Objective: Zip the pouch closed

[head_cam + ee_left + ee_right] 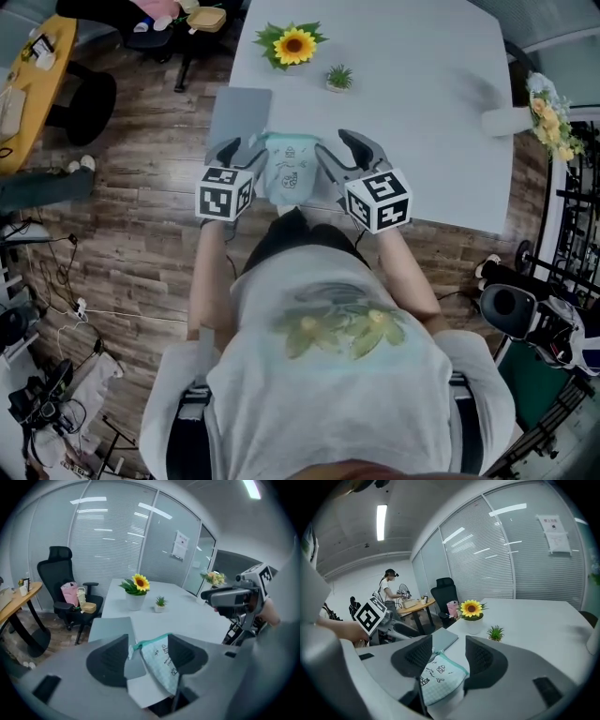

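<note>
The left tool [239, 150] is seen with its jaws spread wide and nothing clamped. The right tool [345, 150] is spread just as wide and is likewise empty. Between them, at the near edge of the white tabletop [422, 112], the pouch [286, 173] is found at centre frame in the head view, with a tool just beside it on each flank.

The teal zipper [286, 139] is seen across the upper end of the pouch, running left to right in the frame. The line of the zip is thus laid from one tool toward the other. The coming move is judged to turn on this: one end would have to be pinned and the slider drawn along that line toward the other tool.

In the left gripper view, a corner of the pouch [164, 665] is shown inside the gap of the left tool [147, 648], leaning against the right-hand jaw. A small pale tab [130, 651] is caught at the left end of the teal edge. It may be the pull, but that cannot be settled.

In the right gripper view, the pouch [440, 677] is shown lower in the frame, its printed face up, more beneath the gap of the right tool [449, 646] than within it. The left tool is therefore judged the nearer to a grip.

Only the head view shows both tools and the pouch together. How far the zip stands open cannot be read in any view. A flat grey pad [239, 117] is noted on the tabletop at the pouch's upper left.
</note>
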